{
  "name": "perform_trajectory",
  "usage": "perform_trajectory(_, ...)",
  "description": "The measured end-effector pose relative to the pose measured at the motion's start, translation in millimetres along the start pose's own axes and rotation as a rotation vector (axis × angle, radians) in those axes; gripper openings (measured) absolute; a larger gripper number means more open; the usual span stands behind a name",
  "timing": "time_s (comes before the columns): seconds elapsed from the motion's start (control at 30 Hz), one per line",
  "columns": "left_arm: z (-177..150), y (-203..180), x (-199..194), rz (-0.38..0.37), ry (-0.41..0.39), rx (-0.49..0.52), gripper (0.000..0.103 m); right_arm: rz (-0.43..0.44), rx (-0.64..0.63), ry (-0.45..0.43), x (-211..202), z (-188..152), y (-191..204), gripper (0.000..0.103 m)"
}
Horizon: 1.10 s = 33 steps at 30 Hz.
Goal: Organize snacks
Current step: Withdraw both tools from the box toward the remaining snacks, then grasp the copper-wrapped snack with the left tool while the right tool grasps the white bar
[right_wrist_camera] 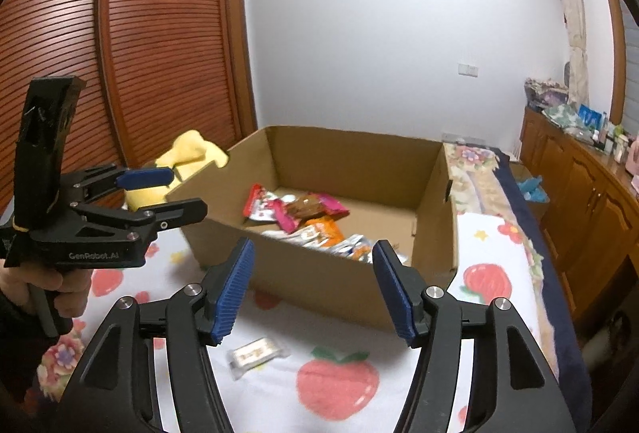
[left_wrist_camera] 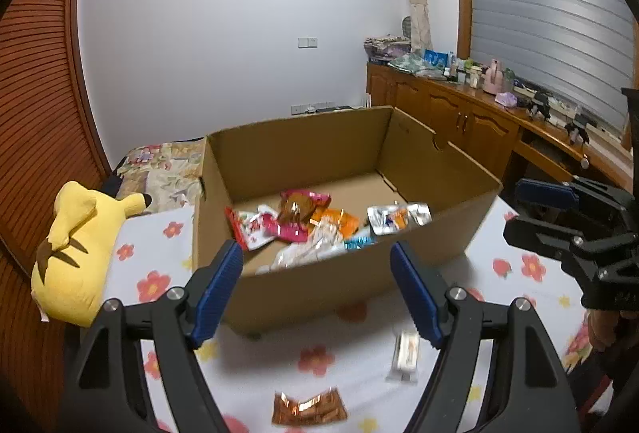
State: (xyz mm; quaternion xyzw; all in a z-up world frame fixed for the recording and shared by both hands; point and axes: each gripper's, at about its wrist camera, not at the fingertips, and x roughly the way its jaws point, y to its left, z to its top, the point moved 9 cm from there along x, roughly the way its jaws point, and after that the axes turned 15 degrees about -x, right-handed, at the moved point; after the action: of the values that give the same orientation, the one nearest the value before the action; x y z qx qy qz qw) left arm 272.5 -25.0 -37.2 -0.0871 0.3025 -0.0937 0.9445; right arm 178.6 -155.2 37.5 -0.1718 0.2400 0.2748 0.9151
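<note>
The snacks (left_wrist_camera: 315, 229) lie in a loose heap on the floor of the box (left_wrist_camera: 399, 265), mid-frame in both views: red, pink, orange and silver packets, gathered toward its near wall. The box is open-topped brown cardboard and stands on a bedsheet (left_wrist_camera: 351, 349) printed with flowers and fruit.

Outside the box, two more packets rest on the sheet. A pale wrapped bar (left_wrist_camera: 405, 357) lies just in front of the box, low and right of centre in the left view and low and left of centre in the right view (right_wrist_camera: 255, 353). A shiny copper packet (left_wrist_camera: 307, 409) sits at the bottom edge of the left view, apart from the bar.

The left gripper (left_wrist_camera: 317, 293) fills the lower part of its own view, blue pads spread wide with nothing between them; it shows again at the left of the right view (right_wrist_camera: 175, 193), gripped by a hand (right_wrist_camera: 52, 285). The right gripper (right_wrist_camera: 313, 285) also stands well parted and empty, above the sheet before the box.

A yellow plush (left_wrist_camera: 80, 245) lies at the left of the left view beside the box. A wooden cabinet (left_wrist_camera: 459, 117) crowded with small items runs along the right, and a slatted wardrobe (right_wrist_camera: 120, 33) fills the upper left of the right view.
</note>
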Motion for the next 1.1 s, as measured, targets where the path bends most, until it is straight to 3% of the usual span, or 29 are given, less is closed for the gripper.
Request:
perform_trajectory(0.3, -47.8, 22.8, -17.6, 0.018, 0.045, -0.029, 0.077, 0.034, 0.021, 0.024, -9.0, -20.0, 34.9, 0.063)
perform_trajectory(0.67, -104.7, 37.6, 5.6, 0.055, 0.157, -0.030, 0.077, 0.076, 0.034, 0.095, 8.9, -52.5, 57.4, 0.063)
perform_trajectory(1.1, -131.0, 61.2, 29.8, 0.085, 0.216, -0.083, 0.077, 0.150, 0.071, 0.192, 42.7, -85.4, 72.4, 0.063)
